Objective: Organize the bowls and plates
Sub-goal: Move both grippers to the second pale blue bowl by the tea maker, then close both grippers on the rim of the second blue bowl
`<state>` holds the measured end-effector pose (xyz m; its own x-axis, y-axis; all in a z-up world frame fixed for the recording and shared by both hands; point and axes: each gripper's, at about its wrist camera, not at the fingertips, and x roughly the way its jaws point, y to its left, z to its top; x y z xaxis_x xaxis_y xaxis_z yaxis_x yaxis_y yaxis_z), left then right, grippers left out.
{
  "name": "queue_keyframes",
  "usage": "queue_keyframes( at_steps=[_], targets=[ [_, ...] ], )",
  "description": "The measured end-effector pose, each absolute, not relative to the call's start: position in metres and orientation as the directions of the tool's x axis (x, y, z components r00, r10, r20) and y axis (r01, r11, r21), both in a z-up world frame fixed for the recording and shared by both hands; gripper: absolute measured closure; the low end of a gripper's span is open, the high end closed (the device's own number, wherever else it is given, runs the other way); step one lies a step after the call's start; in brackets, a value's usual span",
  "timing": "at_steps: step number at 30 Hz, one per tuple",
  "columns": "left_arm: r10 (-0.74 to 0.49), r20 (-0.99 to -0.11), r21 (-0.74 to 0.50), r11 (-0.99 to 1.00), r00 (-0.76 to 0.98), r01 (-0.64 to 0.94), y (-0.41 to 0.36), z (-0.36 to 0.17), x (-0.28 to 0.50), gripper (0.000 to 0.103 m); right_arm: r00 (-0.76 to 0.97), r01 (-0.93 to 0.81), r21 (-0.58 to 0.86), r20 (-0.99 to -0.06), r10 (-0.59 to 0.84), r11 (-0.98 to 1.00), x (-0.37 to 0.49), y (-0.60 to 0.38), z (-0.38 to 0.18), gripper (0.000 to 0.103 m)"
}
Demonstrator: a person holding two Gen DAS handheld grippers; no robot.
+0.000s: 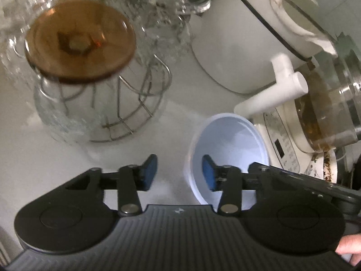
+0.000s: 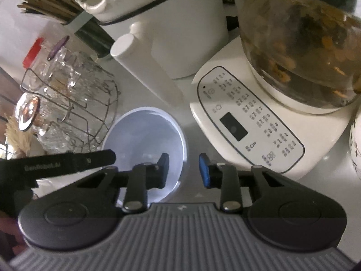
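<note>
A pale blue bowl [image 2: 144, 144] was seen upright on the white desk [image 1: 176, 94], between a wire glass rack [image 2: 74, 113] and a white appliance base [image 2: 248, 124]. Its opposite rims were straddled by the left gripper [image 1: 179, 172] and right gripper [image 2: 183, 170], both partly open, pads seemingly not yet pressing. A good lift would call for both rims to be pinched evenly and the bowl raised straight, clear of the white handle [image 2: 144, 67].

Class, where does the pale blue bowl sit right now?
In both wrist views, the pale blue bowl sits on the white counter, between the wire rack and the cooker's control panel.
</note>
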<state>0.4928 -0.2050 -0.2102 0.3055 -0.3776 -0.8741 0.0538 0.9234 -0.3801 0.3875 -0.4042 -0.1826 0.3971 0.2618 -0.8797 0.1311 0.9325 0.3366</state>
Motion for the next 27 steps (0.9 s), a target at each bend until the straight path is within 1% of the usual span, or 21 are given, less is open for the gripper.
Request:
queue_keyframes(
  at_steps=[2, 3, 5, 6, 15, 27],
  targets=[
    [-0.385, -0.871, -0.387, 0.920, 0.305, 0.055, -0.207, -0.213, 0.491, 0.073, 0.389, 0.120, 0.340, -0.880, 0.270, 0.933, 0.391, -0.405, -0.187, 0.079],
    [-0.391, -0.869, -0.392, 0.918, 0.302, 0.059, -0.208, -0.214, 0.490, 0.076, 0.388, 0.112, 0.346, -0.878, 0.279, 0.932, 0.391, -0.404, -0.188, 0.084],
    [-0.405, -0.864, -0.403, 0.913, 0.299, 0.071, -0.210, -0.217, 0.488, 0.081, 0.381, 0.101, 0.365, -0.874, 0.303, 0.926, 0.392, -0.403, -0.191, 0.086],
    [-0.408, -0.863, -0.405, 0.911, 0.297, 0.075, -0.211, -0.218, 0.487, 0.082, 0.378, 0.101, 0.370, -0.873, 0.309, 0.923, 0.391, -0.402, -0.192, 0.087],
    [-0.390, -0.867, -0.381, 0.920, 0.311, 0.093, -0.212, -0.210, 0.483, 0.082, 0.382, 0.076, 0.379, -0.865, 0.324, 0.922, 0.389, -0.394, -0.189, 0.087],
    [-0.398, -0.845, -0.395, 0.915, 0.356, 0.085, -0.197, -0.179, 0.473, 0.082, 0.425, 0.038, 0.385, -0.841, 0.334, 0.922, 0.378, -0.386, -0.158, 0.087]
  ],
)
